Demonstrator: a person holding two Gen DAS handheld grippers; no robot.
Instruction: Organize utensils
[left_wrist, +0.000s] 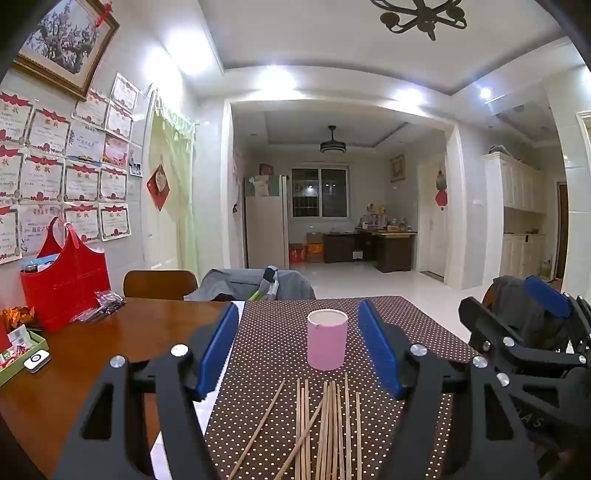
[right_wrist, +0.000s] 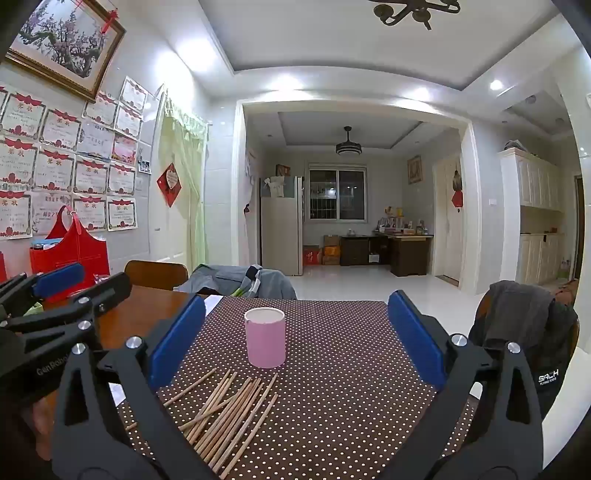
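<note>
Several wooden chopsticks (left_wrist: 325, 428) lie loose on a brown polka-dot mat (left_wrist: 399, 325), just in front of a pink cylindrical cup (left_wrist: 327, 339) that stands upright and looks empty. My left gripper (left_wrist: 299, 343) is open and empty above the chopsticks, its blue pads on either side of the cup. In the right wrist view the chopsticks (right_wrist: 229, 410) lie left of centre and the cup (right_wrist: 265, 338) stands behind them. My right gripper (right_wrist: 295, 338) is open and empty. The right gripper (left_wrist: 517, 306) shows at the right of the left view, and the left gripper (right_wrist: 74, 284) at the left of the right view.
The mat covers part of a wooden table (left_wrist: 92, 350). A red bag (left_wrist: 66, 280), a green box (left_wrist: 22, 354) and small packets stand at the table's left. Chairs with grey clothes (left_wrist: 255, 284) stand at the far edge, and another stands at the right (right_wrist: 524, 317).
</note>
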